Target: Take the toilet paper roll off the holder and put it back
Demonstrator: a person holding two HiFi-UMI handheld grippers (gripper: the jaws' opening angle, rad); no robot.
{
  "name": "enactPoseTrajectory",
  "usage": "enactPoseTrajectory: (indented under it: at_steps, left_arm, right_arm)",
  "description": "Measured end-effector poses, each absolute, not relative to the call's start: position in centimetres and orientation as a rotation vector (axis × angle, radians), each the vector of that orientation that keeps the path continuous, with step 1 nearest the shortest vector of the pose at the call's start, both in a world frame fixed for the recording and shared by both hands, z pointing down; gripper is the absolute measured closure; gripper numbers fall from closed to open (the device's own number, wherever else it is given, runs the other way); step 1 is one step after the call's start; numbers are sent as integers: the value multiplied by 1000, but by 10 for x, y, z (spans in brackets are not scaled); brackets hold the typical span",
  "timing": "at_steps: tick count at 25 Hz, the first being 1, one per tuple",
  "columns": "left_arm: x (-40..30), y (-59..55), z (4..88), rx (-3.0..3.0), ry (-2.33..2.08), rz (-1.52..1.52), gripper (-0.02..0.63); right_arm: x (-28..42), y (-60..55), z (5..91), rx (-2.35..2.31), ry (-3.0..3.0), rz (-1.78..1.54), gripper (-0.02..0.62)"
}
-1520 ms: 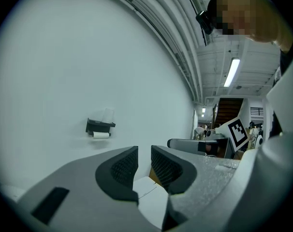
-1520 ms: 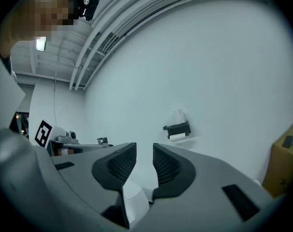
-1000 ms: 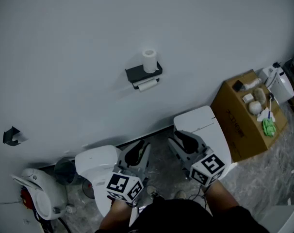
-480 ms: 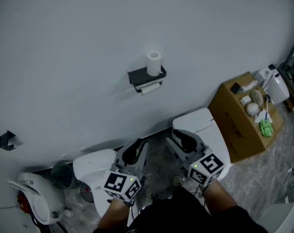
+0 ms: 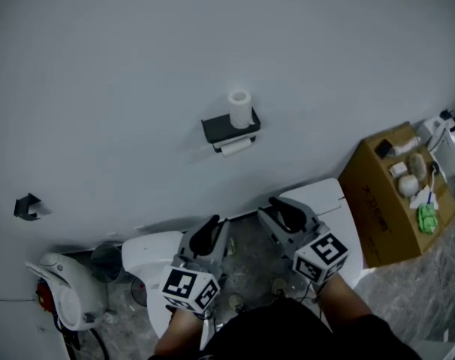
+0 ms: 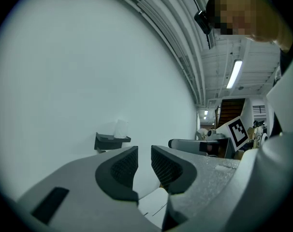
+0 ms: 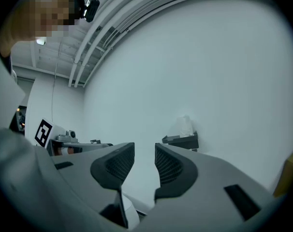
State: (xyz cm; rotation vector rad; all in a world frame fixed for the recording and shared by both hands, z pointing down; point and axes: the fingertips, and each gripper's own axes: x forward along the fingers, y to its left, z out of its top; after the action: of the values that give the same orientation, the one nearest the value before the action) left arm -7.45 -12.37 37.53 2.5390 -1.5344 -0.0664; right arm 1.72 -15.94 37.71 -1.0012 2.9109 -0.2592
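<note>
Looks like the approach step: white toilet paper roll (image 5: 239,109) upright atop the black wall-mounted holder (image 5: 226,128), well apart from both grippers. Left gripper (image 6: 144,156) and right gripper (image 7: 144,153) level, facing the wall, jaws slightly parted, nothing between. Next calls for closing in, widening one gripper, then pinching the roll's sides.

Dim, even, bluish light fills the head view. The wall (image 5: 137,66) reads flat grey, and the holder (image 5: 229,128) throws a faint shadow leftward. Both gripper views bulge fisheye-round, with black corners. A strip light (image 6: 233,74) glares in the left gripper view.
</note>
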Motion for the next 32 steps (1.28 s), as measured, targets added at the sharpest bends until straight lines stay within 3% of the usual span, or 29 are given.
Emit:
enactPoseTrajectory:
  at_steps: [14,23,32]
  left_arm:
    - [-33,-176,369,2438,-1744,-28,525]
    - [-55,-236,376,2446,-1731,-58,510]
    - [-100,-297,380,2512,-1631,-77,425]
  right_arm:
    - [58,-236,374,-805,2940,-283,448]
    - [44,-294,381,-857,2960,-257,405]
    - [0,-357,378,-1012,2930,-259,329]
